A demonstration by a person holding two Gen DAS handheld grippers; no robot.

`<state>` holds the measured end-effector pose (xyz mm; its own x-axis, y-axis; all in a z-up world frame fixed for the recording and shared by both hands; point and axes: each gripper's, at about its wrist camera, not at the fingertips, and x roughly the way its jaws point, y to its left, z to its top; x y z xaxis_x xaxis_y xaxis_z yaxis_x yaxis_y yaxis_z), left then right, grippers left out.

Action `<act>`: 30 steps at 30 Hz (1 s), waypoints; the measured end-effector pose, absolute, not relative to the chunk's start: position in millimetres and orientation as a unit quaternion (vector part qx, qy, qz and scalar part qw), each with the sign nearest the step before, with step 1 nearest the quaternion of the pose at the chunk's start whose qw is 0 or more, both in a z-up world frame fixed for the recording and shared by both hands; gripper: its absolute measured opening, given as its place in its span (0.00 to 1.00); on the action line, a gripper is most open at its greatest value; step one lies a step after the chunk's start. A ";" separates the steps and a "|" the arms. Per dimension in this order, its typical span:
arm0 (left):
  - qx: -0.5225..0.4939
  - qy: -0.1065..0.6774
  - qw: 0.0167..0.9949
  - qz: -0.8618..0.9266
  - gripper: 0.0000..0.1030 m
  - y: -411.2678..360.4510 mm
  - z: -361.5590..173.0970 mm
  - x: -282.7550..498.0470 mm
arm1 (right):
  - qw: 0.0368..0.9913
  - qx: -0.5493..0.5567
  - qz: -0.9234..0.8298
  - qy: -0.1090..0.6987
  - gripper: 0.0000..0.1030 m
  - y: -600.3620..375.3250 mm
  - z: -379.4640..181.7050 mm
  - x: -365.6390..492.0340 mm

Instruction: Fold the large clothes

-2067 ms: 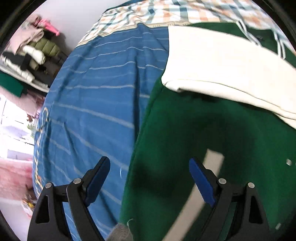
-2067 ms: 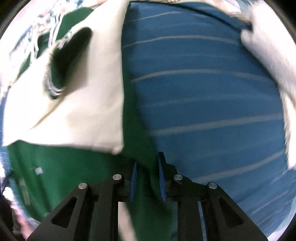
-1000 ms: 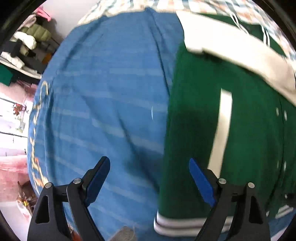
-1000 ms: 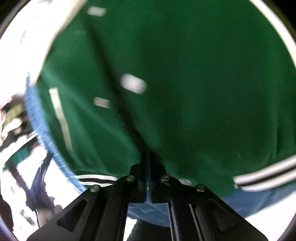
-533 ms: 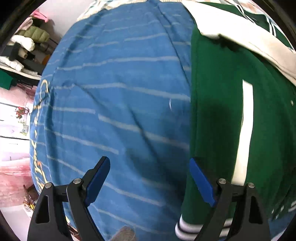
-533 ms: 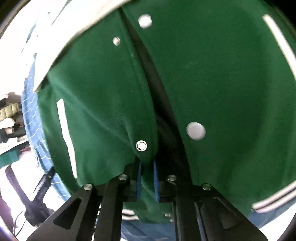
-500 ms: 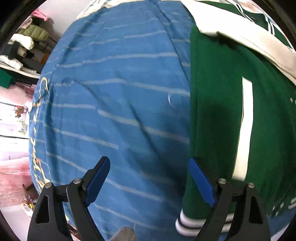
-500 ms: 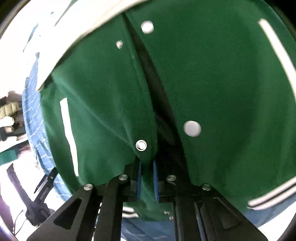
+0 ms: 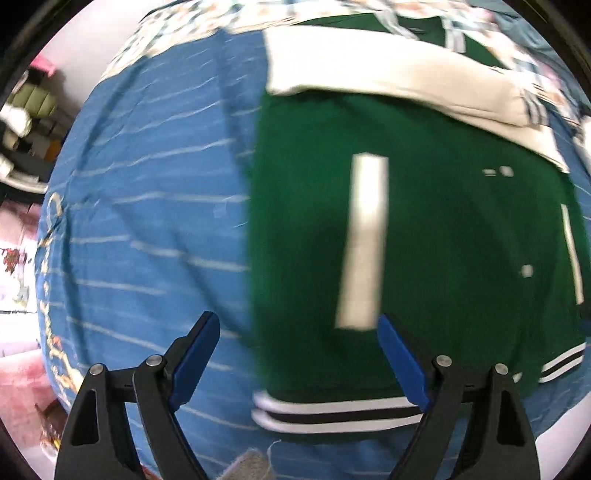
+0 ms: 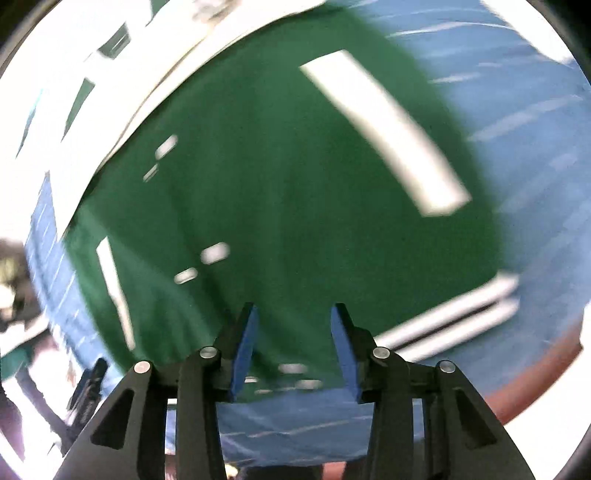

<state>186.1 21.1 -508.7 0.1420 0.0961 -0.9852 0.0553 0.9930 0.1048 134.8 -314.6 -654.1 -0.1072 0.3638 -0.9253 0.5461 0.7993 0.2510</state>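
Blue striped sheet over the bed, checked cloth at its far end, shelf with bundled clothes at left

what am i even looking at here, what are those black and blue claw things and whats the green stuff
Each picture comes from a fisheye camera on a handheld two-finger gripper, one in each of a person's hands, looking down along its fingers. The black arms with blue pads are those fingers. Below lies a green jacket with cream sleeves and a striped hem, spread on a blue striped bedsheet. The left gripper is wide open over the jacket's edge, holding nothing. The right gripper is opening above the jacket's front; its pads do not press the cloth. Both pictures are blurred.
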 end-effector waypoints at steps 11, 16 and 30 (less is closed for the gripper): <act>0.068 0.659 0.749 0.001 0.85 -128.5 -545.5 197.6 | 0.582 0.262 -0.087 0.765 0.15 -422.9 -715.5 123.8; 0.105 0.668 0.733 0.069 0.85 -163.9 -560.7 188.7 | 0.522 0.215 0.034 0.825 0.14 -436.3 -739.5 141.4; 0.204 0.639 0.690 0.272 1.00 -193.3 -618.1 183.6 | 0.688 0.070 0.181 0.699 0.43 -441.2 -737.9 362.9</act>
<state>183.6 -193.3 -618.1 0.0359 0.6354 -0.7713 -0.1147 0.7693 0.6285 362.9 -441.2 -737.9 -0.0428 0.3470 -0.9369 -0.1520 0.9246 0.3494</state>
